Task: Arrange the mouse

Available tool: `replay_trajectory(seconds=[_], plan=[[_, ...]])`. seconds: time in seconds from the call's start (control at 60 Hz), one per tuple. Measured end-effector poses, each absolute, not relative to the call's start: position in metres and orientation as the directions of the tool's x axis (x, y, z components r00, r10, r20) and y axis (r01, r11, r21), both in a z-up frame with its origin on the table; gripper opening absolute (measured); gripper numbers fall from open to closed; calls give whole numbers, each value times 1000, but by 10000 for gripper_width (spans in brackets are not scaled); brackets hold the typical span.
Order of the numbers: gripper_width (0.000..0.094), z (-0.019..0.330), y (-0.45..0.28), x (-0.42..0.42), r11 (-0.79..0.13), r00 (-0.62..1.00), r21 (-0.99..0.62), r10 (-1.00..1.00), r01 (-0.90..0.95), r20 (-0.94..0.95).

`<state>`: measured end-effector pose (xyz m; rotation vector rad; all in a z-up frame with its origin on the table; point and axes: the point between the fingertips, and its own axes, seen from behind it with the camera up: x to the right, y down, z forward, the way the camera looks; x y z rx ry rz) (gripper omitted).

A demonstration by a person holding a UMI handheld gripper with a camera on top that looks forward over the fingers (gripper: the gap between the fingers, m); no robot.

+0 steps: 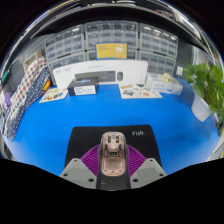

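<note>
**Mouse held between the fingers over the black mat**

The gripper [113,172] has its fingers clamped on the mouse [113,150], a pale pinkish one, pointing away from the camera. The purple pads [96,160] press its two flanks, which seems the sensible hold: the sides are its narrowest and flattest faces, so it sits straight and should not twist.

Directly under and just ahead of the fingers lies a black mouse mat [112,137] on the blue table [60,125]. The mouse sits over the near part of it; I cannot tell whether it is resting on the mat or held just above. Keeping it square to the mat's edges looks deliberate, since arranging it probably means leaving it neatly there.

Well beyond the fingers, at the far side of the table, stand a white box [100,73] and some flat packages [140,91], with drawer racks [110,42] behind and a green plant [207,82] off to the right. All are well apart from the mat.
</note>
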<state>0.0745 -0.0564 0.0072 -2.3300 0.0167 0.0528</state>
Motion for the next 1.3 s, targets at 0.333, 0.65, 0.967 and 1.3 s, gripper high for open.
replay_trajectory(seconds=[0.333,0.65,0.967,1.3], plan=[[409,-16,-63,74,-685,999,-728,9,-18,-33],[877,-12,-68,91,-688,999,-725,-51,-31,6],[861,111,-138,77,-580,998,-812,-49,-66,-46],[863,197,-249,44,-501,1000,-866,8,-3,-9]])
